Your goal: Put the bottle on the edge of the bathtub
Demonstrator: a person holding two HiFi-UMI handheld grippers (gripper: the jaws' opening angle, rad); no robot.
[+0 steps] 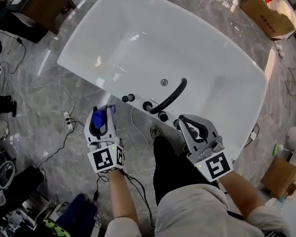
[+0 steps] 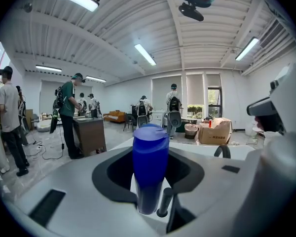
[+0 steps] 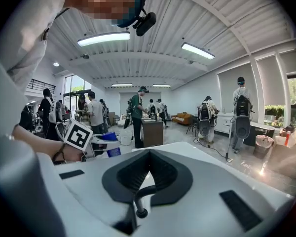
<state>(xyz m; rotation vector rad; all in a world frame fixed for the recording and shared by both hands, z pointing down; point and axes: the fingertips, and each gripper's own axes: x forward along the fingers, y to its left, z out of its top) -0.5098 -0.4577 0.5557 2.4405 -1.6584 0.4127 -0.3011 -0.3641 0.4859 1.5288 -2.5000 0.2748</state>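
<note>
A blue bottle (image 1: 97,119) with a blue cap stands upright between the jaws of my left gripper (image 1: 101,113), which is shut on it. In the left gripper view the bottle (image 2: 149,167) fills the gap between the jaws. The gripper hangs over the floor just outside the near rim of the white bathtub (image 1: 79,58), left of the black tap knobs (image 1: 128,98). My right gripper (image 1: 188,123) is beside it to the right, near the tub's rim, shut with nothing in it (image 3: 147,174). The right gripper view also catches the left gripper's marker cube (image 3: 79,135).
A curved black faucet (image 1: 169,97) rises from the tub's near rim. Cables (image 1: 44,88) trail over the grey floor at left. A wooden cabinet (image 1: 44,1) stands at top left; cardboard boxes (image 1: 266,11) (image 1: 281,174) lie at right. People stand in the room behind.
</note>
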